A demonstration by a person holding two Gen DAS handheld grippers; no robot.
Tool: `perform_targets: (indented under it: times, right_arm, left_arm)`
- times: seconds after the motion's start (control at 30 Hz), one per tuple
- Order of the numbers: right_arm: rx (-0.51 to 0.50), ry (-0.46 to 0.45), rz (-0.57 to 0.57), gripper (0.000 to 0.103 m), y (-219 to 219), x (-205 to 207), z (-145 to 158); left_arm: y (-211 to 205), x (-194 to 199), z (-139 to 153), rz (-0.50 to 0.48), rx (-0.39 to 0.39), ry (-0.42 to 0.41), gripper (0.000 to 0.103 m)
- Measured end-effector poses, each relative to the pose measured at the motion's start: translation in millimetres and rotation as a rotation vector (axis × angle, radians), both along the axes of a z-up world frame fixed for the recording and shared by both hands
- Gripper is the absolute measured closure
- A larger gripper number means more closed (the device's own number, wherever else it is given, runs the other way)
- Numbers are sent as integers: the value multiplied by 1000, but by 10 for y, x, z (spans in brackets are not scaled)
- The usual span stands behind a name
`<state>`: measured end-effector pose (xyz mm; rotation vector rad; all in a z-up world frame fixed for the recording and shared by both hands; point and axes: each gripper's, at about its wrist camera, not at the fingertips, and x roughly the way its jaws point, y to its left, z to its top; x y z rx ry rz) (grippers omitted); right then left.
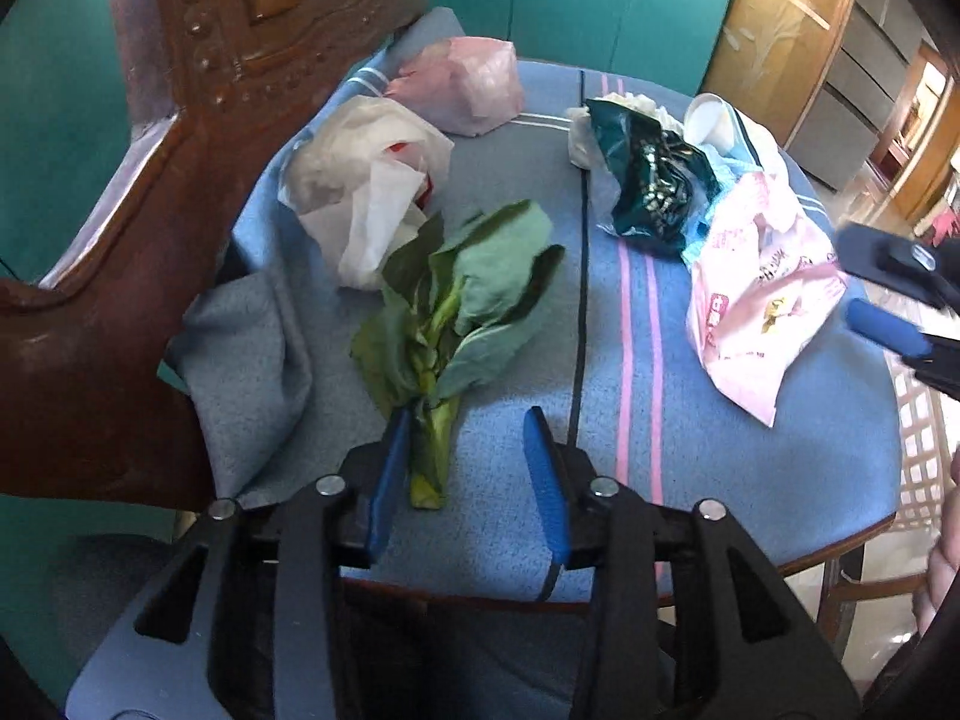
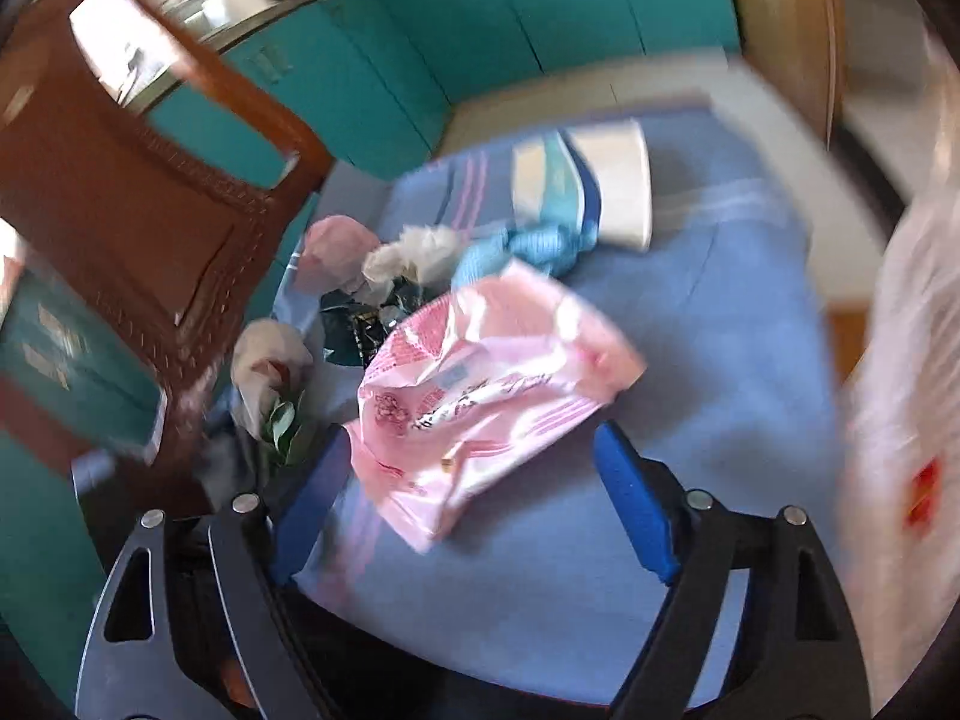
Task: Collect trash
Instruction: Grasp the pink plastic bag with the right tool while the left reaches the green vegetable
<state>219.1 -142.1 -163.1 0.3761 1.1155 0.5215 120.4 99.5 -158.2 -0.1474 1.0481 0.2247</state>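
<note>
Blue pads of the left claw (image 1: 468, 432) are standing partly spread over the blue cloth (image 1: 750, 480), pointing steeply down. Greens (image 1: 450, 312) are lying with the stalk end between the pads, against the left-hand one and clear of the other; nothing is being pinched. Ahead-left, a white bag (image 1: 360, 192) is sitting beside a pink bag (image 1: 462, 84). Ahead-right, a dark wrapper (image 1: 648, 180) and a pink wrapper (image 1: 756, 300) are lying.

Right claw (image 2: 474, 438) is standing wide apart, straddling the near end of the pink wrapper (image 2: 480, 396) without gripping. A white cup (image 2: 618, 186) is lying beyond, blurred.
</note>
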Motion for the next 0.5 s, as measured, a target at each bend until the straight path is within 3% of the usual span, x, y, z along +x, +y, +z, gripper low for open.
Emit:
perform_targets:
  times: [0.13, 0.23, 0.27, 0.3, 0.33, 0.5]
  right_arm:
    - [54, 59, -84, 21, 27, 105, -161]
    - [18, 57, -113, 24, 99, 129, -231]
    - [7, 64, -111, 33, 124, 125, -252]
    - [3, 74, -92, 54, 153, 124, -273]
    - [14, 81, -76, 68, 161, 120, -280]
    - [-33, 24, -65, 82, 101, 19, -124]
  left_arm:
    - [-46, -45, 0, -34, 3, -10, 54]
    - [-62, -53, -16, -48, 6, -18, 54]
    - [-64, -45, -19, -51, 4, -19, 54]
    - [-67, -40, -17, -51, -1, -21, 54]
    - [-70, -40, -20, -50, -7, -23, 54]
    - [-47, -61, -8, -51, -29, -35, 52]
